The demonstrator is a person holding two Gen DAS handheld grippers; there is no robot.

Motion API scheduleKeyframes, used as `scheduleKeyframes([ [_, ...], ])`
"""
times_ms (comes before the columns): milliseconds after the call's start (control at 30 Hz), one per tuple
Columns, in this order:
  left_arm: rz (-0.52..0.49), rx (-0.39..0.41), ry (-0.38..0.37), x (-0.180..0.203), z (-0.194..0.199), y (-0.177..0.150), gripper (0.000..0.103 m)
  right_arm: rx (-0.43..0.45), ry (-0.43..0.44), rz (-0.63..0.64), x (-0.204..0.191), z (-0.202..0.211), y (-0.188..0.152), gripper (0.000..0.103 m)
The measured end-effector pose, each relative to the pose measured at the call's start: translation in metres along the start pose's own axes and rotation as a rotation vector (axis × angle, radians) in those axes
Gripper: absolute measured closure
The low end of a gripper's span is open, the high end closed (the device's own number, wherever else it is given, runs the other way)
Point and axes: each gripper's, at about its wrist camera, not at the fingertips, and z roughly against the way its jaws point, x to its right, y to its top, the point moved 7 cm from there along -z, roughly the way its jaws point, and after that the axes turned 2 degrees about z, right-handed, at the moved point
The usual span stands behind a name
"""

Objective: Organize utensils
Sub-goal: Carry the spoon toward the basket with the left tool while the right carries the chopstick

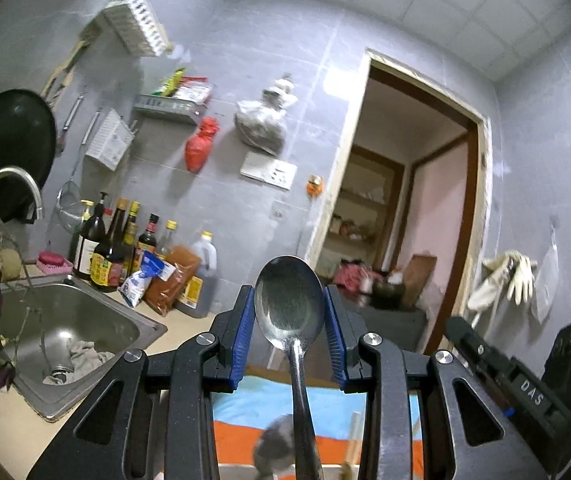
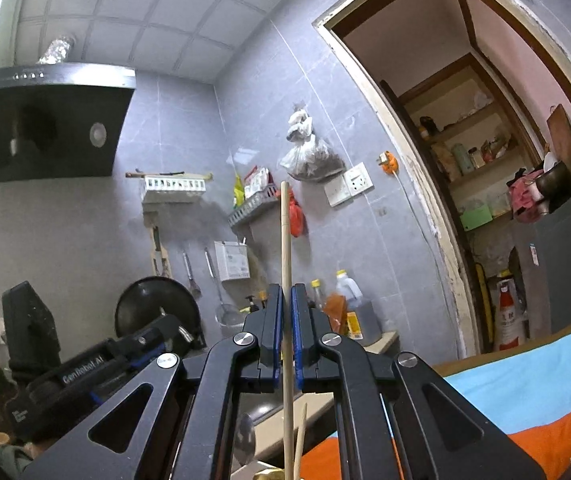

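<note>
Kitchen counter at far left carries a steel sink (image 1: 81, 320) with a rag (image 1: 85, 354) by its drain. I see my left gripper (image 1: 289, 312) tilted upward, pads clamped on an upright spoon (image 1: 289, 304). Right gripper (image 2: 286, 320), also raised, pinches an upright chopstick (image 2: 285, 248); a second chopstick (image 2: 300, 436) leans just beside it below.

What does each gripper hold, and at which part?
The left gripper holds a spoon at the sides of its bowl. The right gripper holds a chopstick partway along its shaft.

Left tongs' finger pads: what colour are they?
Blue pads, black frame; clearest in the left wrist view, flanking the spoon.
</note>
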Motion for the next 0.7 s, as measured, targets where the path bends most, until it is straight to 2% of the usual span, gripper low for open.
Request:
scheduleKeyframes([
  [167, 0.053, 0.051, 0.020, -0.025, -0.001, -0.001, 0.074, -0.023, -0.028, 0.018, 0.004, -0.006, -0.014, 0.100],
  [400, 0.078, 0.067, 0.045, -0.039, -0.004, -0.017, 0.074, -0.073, -0.033, 0.076, 0.003, -0.008, -0.029, 0.100],
  [567, 0.063, 0.073, 0.054, -0.037, -0.004, -0.025, 0.074, -0.103, -0.030, 0.081, 0.005, -0.007, -0.035, 0.100],
  [700, 0.011, 0.082, 0.068, -0.032, 0.001, -0.034, 0.074, -0.129, -0.030, 0.080, 0.005, -0.004, -0.040, 0.100],
])
